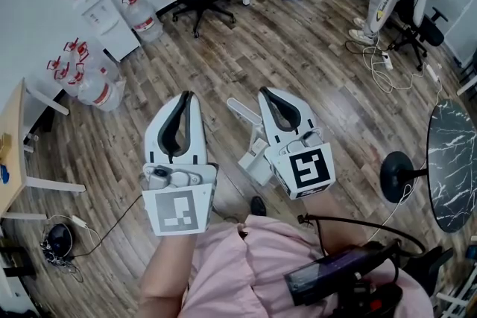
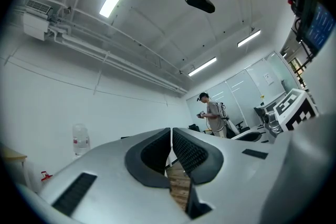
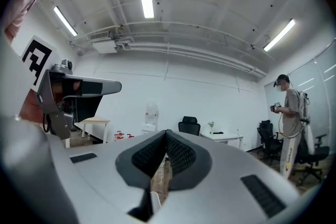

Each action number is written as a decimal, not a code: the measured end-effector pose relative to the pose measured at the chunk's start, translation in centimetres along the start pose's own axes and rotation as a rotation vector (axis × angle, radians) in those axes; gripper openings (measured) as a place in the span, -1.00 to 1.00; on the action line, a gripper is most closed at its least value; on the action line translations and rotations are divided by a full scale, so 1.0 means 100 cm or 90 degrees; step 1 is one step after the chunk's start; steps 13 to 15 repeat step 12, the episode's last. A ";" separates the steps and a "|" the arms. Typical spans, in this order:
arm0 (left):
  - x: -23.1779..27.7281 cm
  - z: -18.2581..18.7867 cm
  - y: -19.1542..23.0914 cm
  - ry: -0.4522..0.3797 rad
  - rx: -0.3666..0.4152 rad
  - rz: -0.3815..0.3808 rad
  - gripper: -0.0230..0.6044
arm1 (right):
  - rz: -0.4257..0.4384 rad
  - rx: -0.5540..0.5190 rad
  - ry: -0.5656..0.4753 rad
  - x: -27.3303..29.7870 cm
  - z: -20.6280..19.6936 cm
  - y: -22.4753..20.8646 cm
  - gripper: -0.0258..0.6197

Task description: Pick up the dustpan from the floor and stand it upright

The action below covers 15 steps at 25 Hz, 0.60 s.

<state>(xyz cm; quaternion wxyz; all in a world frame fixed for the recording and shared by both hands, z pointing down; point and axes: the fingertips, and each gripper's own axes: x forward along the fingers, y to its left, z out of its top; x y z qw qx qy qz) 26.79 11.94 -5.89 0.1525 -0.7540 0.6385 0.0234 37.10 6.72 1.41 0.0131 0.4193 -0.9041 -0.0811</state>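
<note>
Holding left gripper (image 1: 188, 97) and right gripper (image 1: 264, 92) side by side at frame centre, jaws of both clenched together on nothing. Shows white dustpan (image 1: 244, 110) down on wooden floor (image 1: 313, 48) between them at centre, partly hidden behind right gripper.

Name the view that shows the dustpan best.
Head view: the dustpan lies on the floor, partly behind the right gripper. The right gripper view shows at most a pale sliver between its jaws; the left gripper view, nothing.
</note>
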 end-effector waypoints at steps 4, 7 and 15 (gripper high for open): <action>-0.001 0.000 0.001 0.001 0.002 -0.003 -0.88 | -0.002 0.002 0.003 0.000 -0.001 0.001 -0.92; 0.001 -0.001 0.001 0.004 0.000 -0.004 -0.87 | -0.004 0.006 0.004 0.001 -0.001 0.000 -0.92; 0.003 -0.002 -0.007 -0.001 0.001 -0.012 -0.88 | -0.007 0.007 0.007 -0.002 -0.006 -0.005 -0.92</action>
